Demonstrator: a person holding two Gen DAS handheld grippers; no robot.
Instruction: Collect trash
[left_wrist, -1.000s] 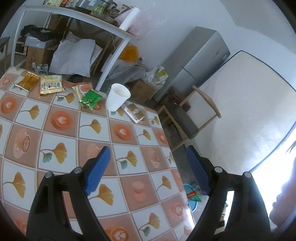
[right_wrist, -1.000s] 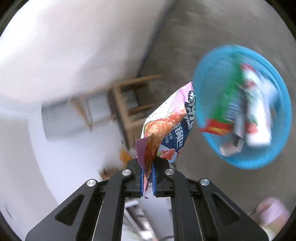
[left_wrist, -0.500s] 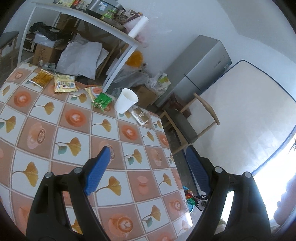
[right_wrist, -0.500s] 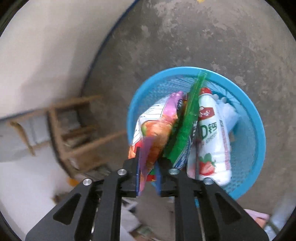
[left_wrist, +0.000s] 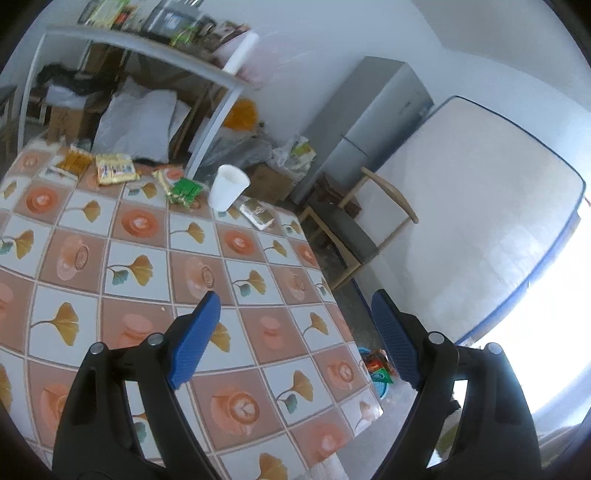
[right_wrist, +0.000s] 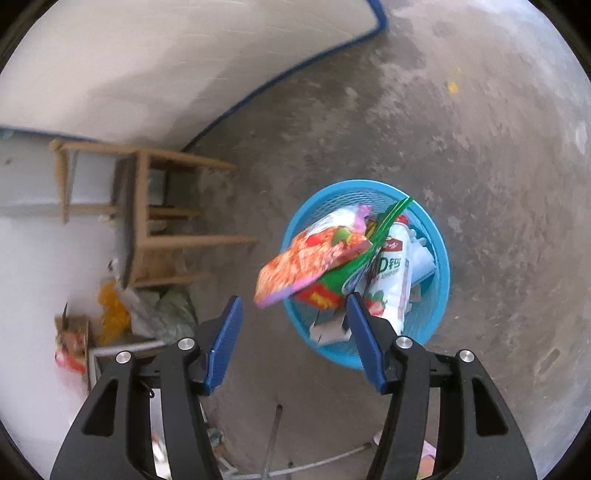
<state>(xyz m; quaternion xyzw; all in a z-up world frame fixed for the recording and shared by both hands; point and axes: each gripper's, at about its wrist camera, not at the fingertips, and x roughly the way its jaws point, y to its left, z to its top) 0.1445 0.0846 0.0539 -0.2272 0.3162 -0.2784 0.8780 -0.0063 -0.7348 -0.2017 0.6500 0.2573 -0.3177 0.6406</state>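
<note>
In the right wrist view my right gripper (right_wrist: 293, 308) is open and empty above the floor, just left of a blue mesh basket (right_wrist: 436, 295). An orange and pink snack bag (right_wrist: 306, 266) lies across the basket's left rim, free of the fingers. A white drink bottle (right_wrist: 389, 273) and green wrappers fill the basket. In the left wrist view my left gripper (left_wrist: 291, 306) is open and empty over the tiled table (left_wrist: 122, 258). A white paper cup (left_wrist: 227, 186), a green packet (left_wrist: 184, 190), yellow packets (left_wrist: 112, 168) and a brown wrapper (left_wrist: 256, 216) lie at the far edge.
A wooden chair (right_wrist: 147, 218) stands left of the basket on the concrete floor. In the left wrist view the basket (left_wrist: 373, 369) shows beyond the table's right corner. A grey fridge (left_wrist: 369, 122), a mattress (left_wrist: 461, 221) and a cluttered shelf (left_wrist: 147, 33) line the walls.
My right gripper swung over the basket, opened and let go of the snack bag, which dropped onto the basket's rim. The left gripper's view shifted slightly over the table.
</note>
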